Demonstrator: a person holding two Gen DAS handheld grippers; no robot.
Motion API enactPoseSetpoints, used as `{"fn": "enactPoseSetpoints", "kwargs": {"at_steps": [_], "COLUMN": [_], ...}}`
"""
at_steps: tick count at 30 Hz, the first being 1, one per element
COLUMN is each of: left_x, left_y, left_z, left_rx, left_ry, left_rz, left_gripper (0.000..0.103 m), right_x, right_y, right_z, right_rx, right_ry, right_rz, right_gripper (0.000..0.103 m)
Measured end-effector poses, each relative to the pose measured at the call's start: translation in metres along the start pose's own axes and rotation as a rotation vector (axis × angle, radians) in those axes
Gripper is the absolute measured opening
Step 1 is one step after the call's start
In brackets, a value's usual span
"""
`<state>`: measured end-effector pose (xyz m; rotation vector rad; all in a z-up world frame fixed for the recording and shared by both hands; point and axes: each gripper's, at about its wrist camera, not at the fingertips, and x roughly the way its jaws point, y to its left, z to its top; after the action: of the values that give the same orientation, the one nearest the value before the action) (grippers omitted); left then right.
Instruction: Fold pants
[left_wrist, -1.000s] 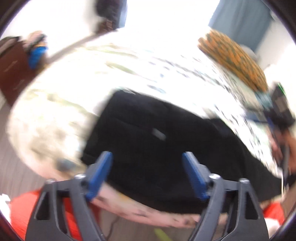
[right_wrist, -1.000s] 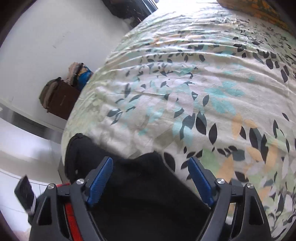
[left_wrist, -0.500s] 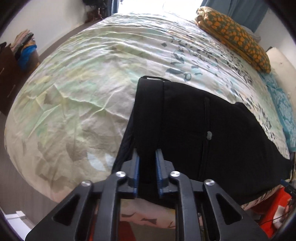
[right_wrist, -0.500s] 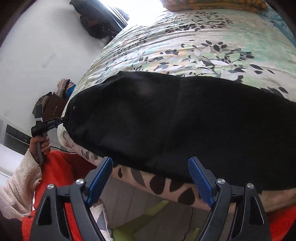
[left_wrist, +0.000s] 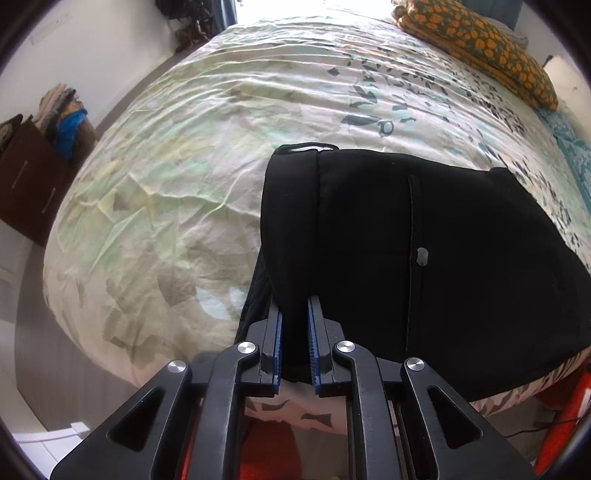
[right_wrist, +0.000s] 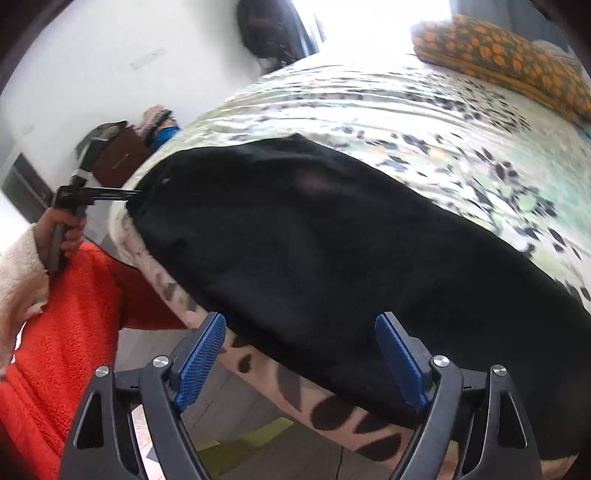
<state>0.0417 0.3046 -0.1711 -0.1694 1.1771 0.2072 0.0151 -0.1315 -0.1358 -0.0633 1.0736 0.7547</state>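
Black pants (left_wrist: 424, 251) lie flat on the bed along its near edge, waistband (left_wrist: 291, 206) at the left end. My left gripper (left_wrist: 294, 347) is shut on the near corner of the waistband. In the right wrist view the pants (right_wrist: 332, 251) stretch across the bed edge, and the left gripper (right_wrist: 122, 192) shows at their far left end, held in a hand. My right gripper (right_wrist: 301, 354) is open and empty, just in front of the pants' near edge, below the bed's edge.
The bed has a leaf-patterned sheet (left_wrist: 207, 155). An orange patterned pillow (left_wrist: 476, 44) lies at the far right. A dark wooden dresser (left_wrist: 29, 181) with clothes on it stands left of the bed. The person's red fleece sleeve (right_wrist: 66, 325) is at lower left.
My left gripper closed on the waistband corner and has kept hold. My right gripper pulled back off the pants to the bed's near edge, still open, and shifted slightly.
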Motion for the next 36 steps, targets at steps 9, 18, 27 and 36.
{"fn": "enactPoseSetpoints", "kwargs": {"at_steps": [9,18,27,36], "left_x": [-0.021,-0.021,-0.001,-0.073], "left_y": [0.018,0.017,0.017,0.028], "left_z": [0.006,0.011,0.003,0.010], "left_rx": [-0.124,-0.118,-0.094,-0.123], "left_ry": [0.002,0.010,0.095,-0.133], "left_rz": [-0.116,-0.116,-0.037,0.166], "left_gripper": [0.010,0.011,0.021,0.066], "right_x": [0.040,0.049,0.055,-0.015], "right_y": [0.021,0.025,0.027,-0.004], "right_z": [-0.016,-0.013,-0.024,-0.015], "right_rx": [-0.168,-0.292,-0.320,-0.085], "right_ry": [0.114,0.105,0.159,-0.020], "right_rz": [-0.055,-0.171,-0.179,0.033], "right_gripper": [0.071,0.008,0.012,0.057]}}
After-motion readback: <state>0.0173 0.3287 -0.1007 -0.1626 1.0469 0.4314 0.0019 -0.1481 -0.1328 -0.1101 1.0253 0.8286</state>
